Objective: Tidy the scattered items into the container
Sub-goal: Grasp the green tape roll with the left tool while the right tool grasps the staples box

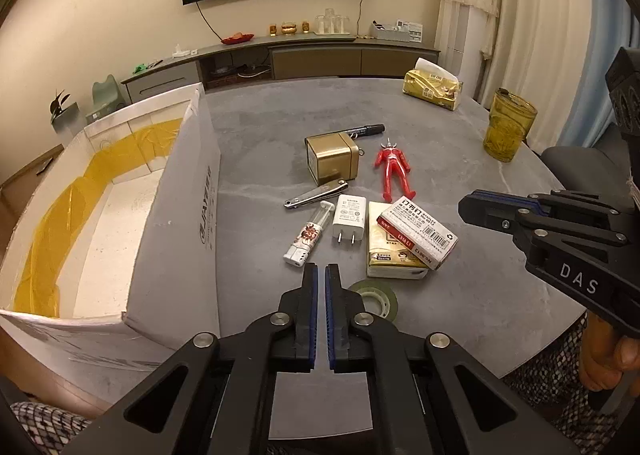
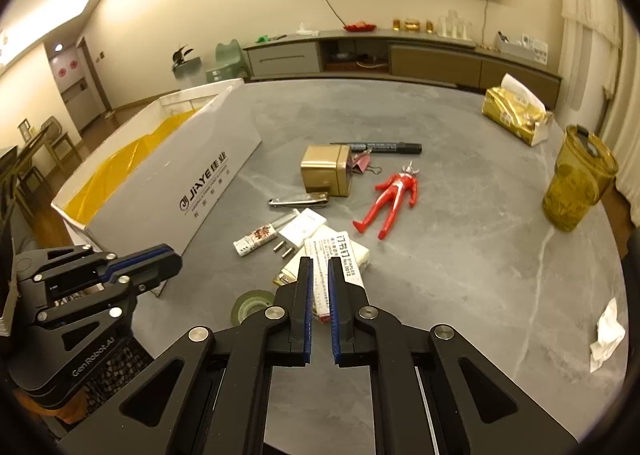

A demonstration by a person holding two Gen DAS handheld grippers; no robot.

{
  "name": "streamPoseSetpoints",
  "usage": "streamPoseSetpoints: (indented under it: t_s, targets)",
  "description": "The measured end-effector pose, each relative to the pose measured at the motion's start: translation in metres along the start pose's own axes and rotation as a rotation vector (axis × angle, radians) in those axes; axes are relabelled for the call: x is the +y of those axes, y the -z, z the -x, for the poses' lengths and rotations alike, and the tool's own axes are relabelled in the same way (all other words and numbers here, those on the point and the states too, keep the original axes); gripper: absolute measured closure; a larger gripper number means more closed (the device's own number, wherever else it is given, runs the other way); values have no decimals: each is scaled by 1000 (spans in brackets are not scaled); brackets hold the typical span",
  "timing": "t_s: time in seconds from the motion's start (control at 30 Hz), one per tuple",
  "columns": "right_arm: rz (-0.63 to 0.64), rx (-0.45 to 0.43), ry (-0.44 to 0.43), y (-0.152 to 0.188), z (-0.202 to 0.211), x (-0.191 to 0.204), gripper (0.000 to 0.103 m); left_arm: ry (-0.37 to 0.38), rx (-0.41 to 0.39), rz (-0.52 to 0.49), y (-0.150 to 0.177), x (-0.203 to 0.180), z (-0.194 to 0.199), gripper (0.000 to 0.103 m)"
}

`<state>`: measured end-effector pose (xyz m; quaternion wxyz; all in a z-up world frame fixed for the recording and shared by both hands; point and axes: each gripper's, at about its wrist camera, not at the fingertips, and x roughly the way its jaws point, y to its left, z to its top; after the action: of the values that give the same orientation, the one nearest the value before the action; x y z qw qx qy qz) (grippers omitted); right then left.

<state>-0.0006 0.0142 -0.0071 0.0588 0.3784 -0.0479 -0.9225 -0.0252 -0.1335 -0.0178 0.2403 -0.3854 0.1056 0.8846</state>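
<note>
Both grippers — left (image 1: 321, 267), right (image 2: 319, 261) — hover nearly closed, empty, above the table (image 1: 460, 303).

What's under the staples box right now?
The staples box lies on a tissue pack, whose near end and left edge show. Anything beneath that pack, or hidden between them, cannot be seen.

- Counter (image 1: 460, 307): matt grey, stone-like, faintly veined.
- Box (image 2: 192, 183): matt white cardboard, glossy yellow tape inside.
- Tin (image 1: 332, 155): brushed gold metal.
- Nail clipper (image 1: 316, 195): polished metal.
- Figure (image 2: 390, 199): glossy red plastic.
- Tumbler (image 2: 576, 183): translucent amber, embossed.
- Left tongs (image 1: 321, 271): matt black plastic, blue ribbed pads.
</note>
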Motion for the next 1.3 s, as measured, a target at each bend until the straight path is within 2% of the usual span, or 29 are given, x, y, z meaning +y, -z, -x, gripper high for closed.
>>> streamPoseSetpoints:
  t_s: [0.4,0.43,0.47,0.5,0.53,0.57,0.6,0.67,1.0,1.17,1.3]
  targets:
    - [-13,1,1,0,-4,-6,94,0,22,30,1,4,-13,98]
    - [-14,0,5,1,-4,-7,91,0,23,32,1,4,-14,95]
    - [-18,0,12,1,-4,-8,79,5,25,33,1,4,-16,85]
    - [-23,-2,18,1,-4,-9,60,14,29,35,1,4,-17,79]
    - [-28,-5,23,1,-4,-11,54,23,35,40,2,4,-19,67]
    - [-34,-7,27,1,-4,-12,53,33,40,44,2,3,-21,58]
    - [-39,-1,26,1,-5,-14,53,43,37,47,3,3,-21,55]
    - [-54,15,21,1,-8,-18,53,49,30,45,3,2,-22,44]
    - [-45,61,3,4,-21,-21,53,71,67,32,7,0,-42,38]
    - [-42,91,-6,5,-30,-22,53,101,83,32,14,3,-52,38]
    - [-13,101,3,5,-37,-20,53,154,102,49,18,6,-60,38]
